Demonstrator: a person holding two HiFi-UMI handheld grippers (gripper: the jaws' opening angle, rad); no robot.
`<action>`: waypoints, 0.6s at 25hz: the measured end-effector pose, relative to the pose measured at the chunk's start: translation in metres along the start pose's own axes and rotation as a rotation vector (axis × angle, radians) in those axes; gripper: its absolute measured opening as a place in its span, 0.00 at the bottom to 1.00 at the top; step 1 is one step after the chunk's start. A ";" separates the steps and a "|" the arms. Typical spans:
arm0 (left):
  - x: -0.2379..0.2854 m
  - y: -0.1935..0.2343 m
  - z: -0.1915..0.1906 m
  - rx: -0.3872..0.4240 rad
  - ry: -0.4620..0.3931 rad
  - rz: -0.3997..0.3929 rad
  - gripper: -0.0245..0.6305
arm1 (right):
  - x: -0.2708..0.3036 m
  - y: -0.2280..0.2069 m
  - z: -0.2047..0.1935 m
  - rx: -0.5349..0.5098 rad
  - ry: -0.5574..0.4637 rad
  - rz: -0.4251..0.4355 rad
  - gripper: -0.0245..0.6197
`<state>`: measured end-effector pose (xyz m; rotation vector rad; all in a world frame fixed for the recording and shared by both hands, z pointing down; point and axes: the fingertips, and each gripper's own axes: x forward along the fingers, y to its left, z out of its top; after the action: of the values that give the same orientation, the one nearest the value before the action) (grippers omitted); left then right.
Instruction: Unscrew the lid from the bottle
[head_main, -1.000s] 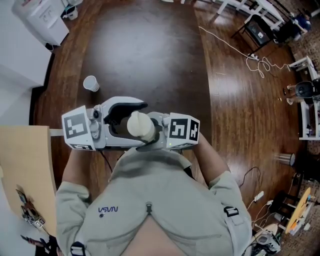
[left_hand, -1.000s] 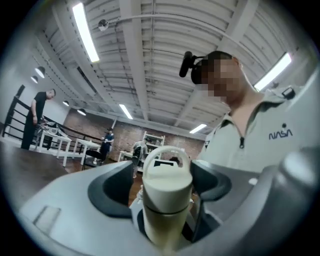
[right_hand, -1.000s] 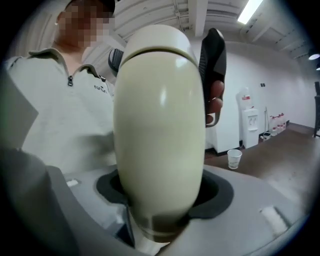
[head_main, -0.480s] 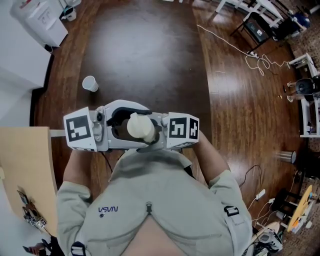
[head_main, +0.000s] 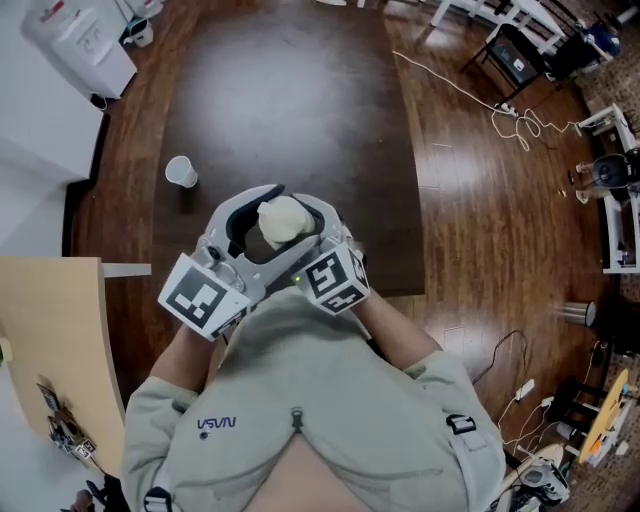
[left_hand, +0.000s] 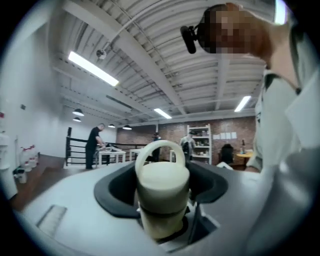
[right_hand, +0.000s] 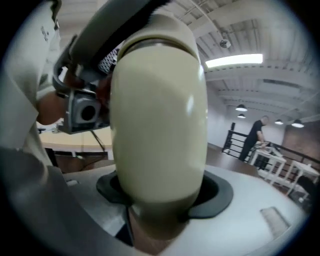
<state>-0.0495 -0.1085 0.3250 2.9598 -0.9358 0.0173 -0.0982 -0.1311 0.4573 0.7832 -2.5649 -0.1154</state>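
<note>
Cream bottle (head_main: 283, 218) is being held in the air close to the person's chest, over the near edge of the dark desk (head_main: 290, 100) and not resting on it. Right gripper (right_hand: 164, 194) is clamping the bottle's body between its jaws. Left gripper (left_hand: 162, 189) is meeting it from the opposite end, its jaws having just been closing and now pressing on the looped lid (left_hand: 163, 172), which is still seated on the bottle. A white cup (head_main: 181, 170) is sitting on the desk, well apart.
</note>
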 end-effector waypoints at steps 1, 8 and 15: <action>0.001 0.004 -0.004 -0.002 -0.002 0.064 0.51 | 0.001 -0.007 -0.004 -0.002 0.010 -0.070 0.51; 0.001 0.009 -0.005 -0.071 -0.049 0.170 0.50 | 0.005 -0.012 -0.022 0.028 0.001 -0.143 0.51; -0.022 0.028 0.012 -0.090 -0.130 0.208 0.50 | 0.009 -0.011 -0.040 0.060 0.015 -0.094 0.51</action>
<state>-0.0835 -0.1188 0.3130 2.7963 -1.2224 -0.2082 -0.0816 -0.1433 0.4946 0.9245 -2.5281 -0.0618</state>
